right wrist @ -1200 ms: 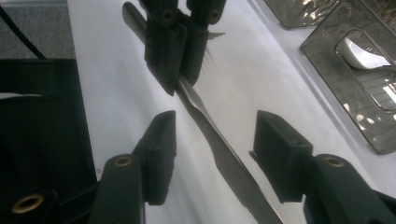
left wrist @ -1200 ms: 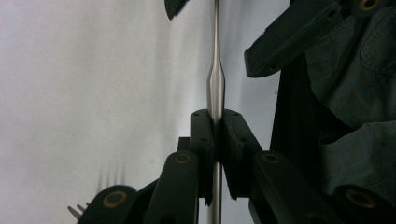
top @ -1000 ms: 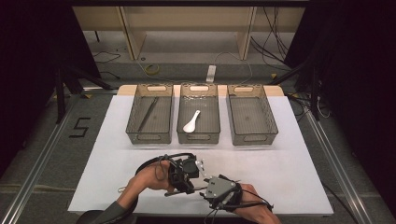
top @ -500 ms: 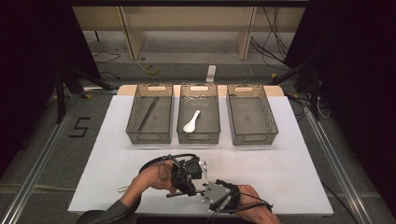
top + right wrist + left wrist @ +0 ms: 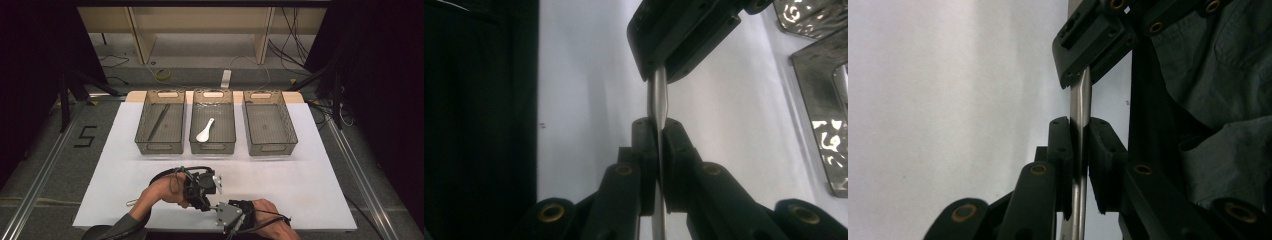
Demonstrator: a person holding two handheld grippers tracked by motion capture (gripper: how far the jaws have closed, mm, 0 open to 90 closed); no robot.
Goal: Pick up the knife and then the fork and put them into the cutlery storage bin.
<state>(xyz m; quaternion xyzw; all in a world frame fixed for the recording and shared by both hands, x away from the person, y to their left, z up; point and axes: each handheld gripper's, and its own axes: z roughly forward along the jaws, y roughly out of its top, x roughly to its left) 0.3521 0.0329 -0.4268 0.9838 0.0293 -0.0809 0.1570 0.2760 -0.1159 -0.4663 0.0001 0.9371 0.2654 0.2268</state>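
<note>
Jaws of both grippers (image 5: 212, 200) on metal rod (image 5: 1080, 105)

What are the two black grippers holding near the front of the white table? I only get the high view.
Observer: A thin silver metal rod. The left gripper is clamped on it, its jaws having just eased slightly wider.
Operator: And the right gripper?
Observer: The right gripper pinches the same rod; its jaws have just been closing onto it.
Operator: How do they face?
Observer: Tip to tip, the rod running straight from one pair of jaws into the other.
</note>
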